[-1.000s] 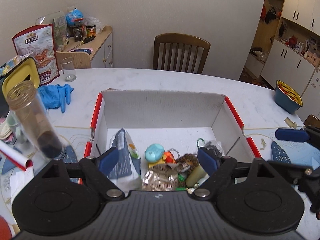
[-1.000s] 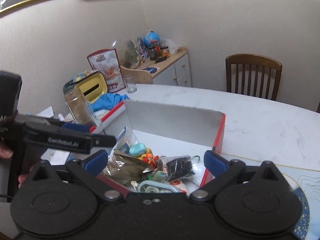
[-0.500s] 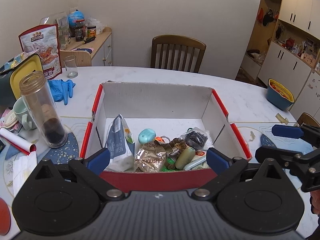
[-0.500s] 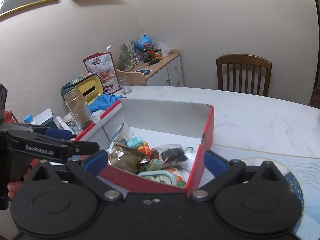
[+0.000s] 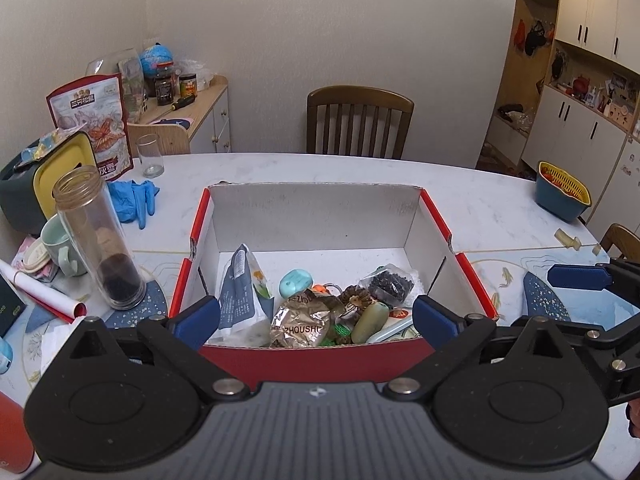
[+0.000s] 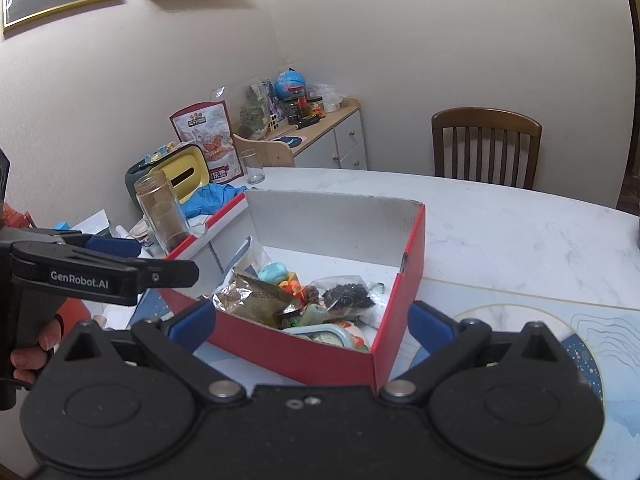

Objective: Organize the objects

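Observation:
A red cardboard box with white inside walls (image 5: 316, 360) (image 6: 416, 248) sits on the marble table. In it lie a blue-white pouch (image 5: 240, 300), a foil snack bag (image 5: 302, 318) (image 6: 250, 300), a turquoise soap-like piece (image 5: 295, 283) (image 6: 273, 271), a bag of dark bits (image 5: 390, 284) (image 6: 346, 295) and a green oblong (image 5: 370, 322). My left gripper (image 5: 316, 322) is open and empty, above the box's near wall. My right gripper (image 6: 310, 322) is open and empty, over the box's near corner.
Left of the box stand a tall glass jar (image 5: 98, 240) (image 6: 162, 216), a green mug (image 5: 60, 246), blue gloves (image 5: 134, 198), a yellow-lidded container (image 5: 44, 184), a drinking glass (image 5: 150, 156) and a snack bag (image 5: 92, 120). A blue-yellow basket (image 5: 562, 192) stands far right. A wooden chair (image 5: 360, 124) is behind the table.
Both grippers have drawn back and up from inside the box, so its red near wall now shows in both views. Both stay open and empty.

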The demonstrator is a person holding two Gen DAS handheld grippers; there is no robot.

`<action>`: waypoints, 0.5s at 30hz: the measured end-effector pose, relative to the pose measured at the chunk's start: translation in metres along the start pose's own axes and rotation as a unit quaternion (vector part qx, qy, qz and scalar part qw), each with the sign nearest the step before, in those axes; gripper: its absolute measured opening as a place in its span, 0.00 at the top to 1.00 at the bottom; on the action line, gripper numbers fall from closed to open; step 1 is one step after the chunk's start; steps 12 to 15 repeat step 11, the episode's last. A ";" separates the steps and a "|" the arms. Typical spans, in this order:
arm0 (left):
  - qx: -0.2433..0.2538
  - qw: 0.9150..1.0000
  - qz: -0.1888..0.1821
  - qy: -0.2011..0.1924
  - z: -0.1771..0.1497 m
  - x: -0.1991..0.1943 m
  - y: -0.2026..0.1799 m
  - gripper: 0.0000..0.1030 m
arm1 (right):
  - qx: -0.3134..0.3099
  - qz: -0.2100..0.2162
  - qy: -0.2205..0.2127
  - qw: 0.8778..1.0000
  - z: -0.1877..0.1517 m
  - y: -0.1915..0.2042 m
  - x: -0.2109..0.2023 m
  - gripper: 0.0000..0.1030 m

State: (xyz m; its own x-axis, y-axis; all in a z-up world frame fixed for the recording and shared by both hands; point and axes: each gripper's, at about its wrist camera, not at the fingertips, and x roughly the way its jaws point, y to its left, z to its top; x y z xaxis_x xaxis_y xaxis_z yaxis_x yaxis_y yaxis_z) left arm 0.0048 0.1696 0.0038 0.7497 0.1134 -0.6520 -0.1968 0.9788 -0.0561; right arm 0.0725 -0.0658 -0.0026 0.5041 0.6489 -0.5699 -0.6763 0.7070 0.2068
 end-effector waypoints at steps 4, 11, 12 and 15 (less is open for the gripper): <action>0.001 1.000 -0.001 0.002 0.000 0.001 -0.003 0.00 | 0.002 0.000 0.001 1.000 -0.001 -0.002 -0.001 0.01; 0.004 1.000 0.005 0.002 0.000 0.002 -0.009 0.00 | 0.005 0.000 0.004 1.000 -0.003 -0.007 -0.002 0.01; 0.004 1.000 0.005 0.002 0.000 0.002 -0.009 0.00 | 0.005 0.000 0.004 1.000 -0.003 -0.007 -0.002 0.01; 0.004 1.000 0.005 0.002 0.000 0.002 -0.009 0.00 | 0.005 0.000 0.004 1.000 -0.003 -0.007 -0.002 0.01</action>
